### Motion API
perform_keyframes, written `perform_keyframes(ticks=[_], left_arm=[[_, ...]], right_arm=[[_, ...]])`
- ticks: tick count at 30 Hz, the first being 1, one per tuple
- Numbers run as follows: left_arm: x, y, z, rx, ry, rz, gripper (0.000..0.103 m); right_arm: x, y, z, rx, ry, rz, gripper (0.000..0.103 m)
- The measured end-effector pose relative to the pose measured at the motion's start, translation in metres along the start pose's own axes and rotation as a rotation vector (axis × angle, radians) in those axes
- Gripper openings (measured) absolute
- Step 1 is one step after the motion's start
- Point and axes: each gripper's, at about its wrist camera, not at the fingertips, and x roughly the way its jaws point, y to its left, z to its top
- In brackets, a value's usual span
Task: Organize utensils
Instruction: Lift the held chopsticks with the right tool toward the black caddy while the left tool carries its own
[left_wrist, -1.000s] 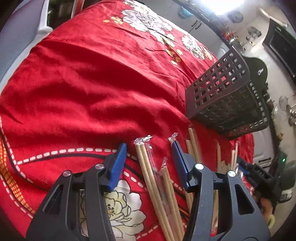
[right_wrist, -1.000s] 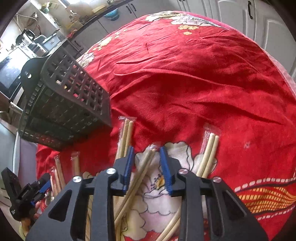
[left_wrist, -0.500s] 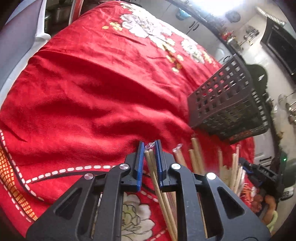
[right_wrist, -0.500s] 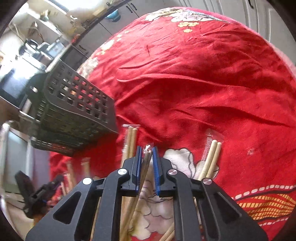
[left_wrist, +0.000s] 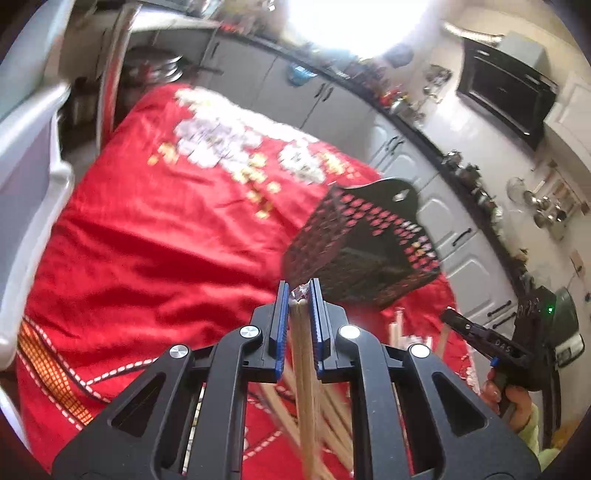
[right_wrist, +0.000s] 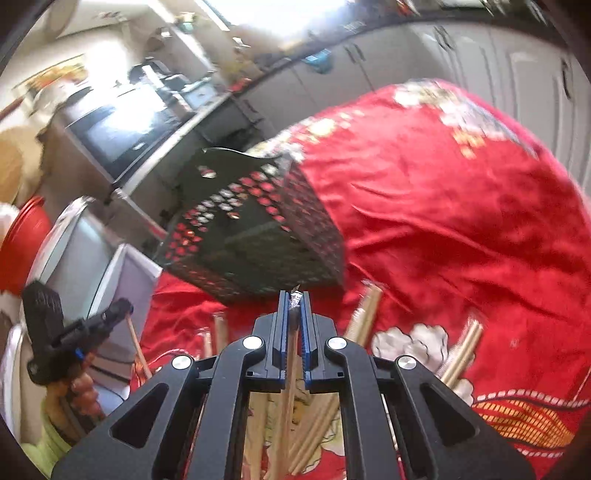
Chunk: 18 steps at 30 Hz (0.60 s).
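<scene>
**Both pairs lifted, basket next**

Above the red cloth (left_wrist: 155, 236) we hold a wrapped pair of chopsticks in each gripper. The left gripper (left_wrist: 300, 295) has its blue pads pressed on the left-hand pair (left_wrist: 303, 354), with the crinkled wrapper tip poking out just past the fingertips. The right gripper (right_wrist: 294, 297) is clamped the same way on the right-hand pair (right_wrist: 291, 365). Both sets of jaws have just been closing, and now each has a pair pinched tight between its pads.

We judge that the pick-up is done and the carry is in hand. The next move calls for bringing each pair over the open top of the black basket (left_wrist: 354, 251), tipping the sticks so the free ends point down into it, and only then letting go. With two long pairs arriving together, we should watch that they do not cross or catch on the basket's rim.

The basket stands near the cloth's far edge on the cabinet side, just beyond both grippers. Its lattice walls (right_wrist: 258, 221) let red show through, and we see nothing standing in it, though blur keeps us from being sure of its floor.

More wrapped pairs, the loose chopsticks (right_wrist: 458, 350), lie on the cloth along its near edge, below and beside the grippers, waiting their turn.
</scene>
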Motion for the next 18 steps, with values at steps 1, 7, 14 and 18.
perform_keyframes(ticks=[1,7,14,18], left_arm=[[-0.004,-0.007,0.002,0.016,-0.01,-0.015,0.007],[-0.021,-0.037,0.012,0.066,-0.049,-0.073,0.007],[-0.03,-0.067,0.03,0.122,-0.087,-0.107,0.007],[-0.036,-0.085,0.042,0.161,-0.117,-0.121,0.007]], right_arm=[[-0.002,0.003,0.001,-0.016,-0.008,0.004,0.006],[-0.024,0.028,0.006,-0.111,-0.079,0.037,0.006],[-0.049,0.05,0.015,-0.208,-0.17,0.032,0.006],[-0.058,0.058,0.023,-0.244,-0.215,0.028,0.006]])
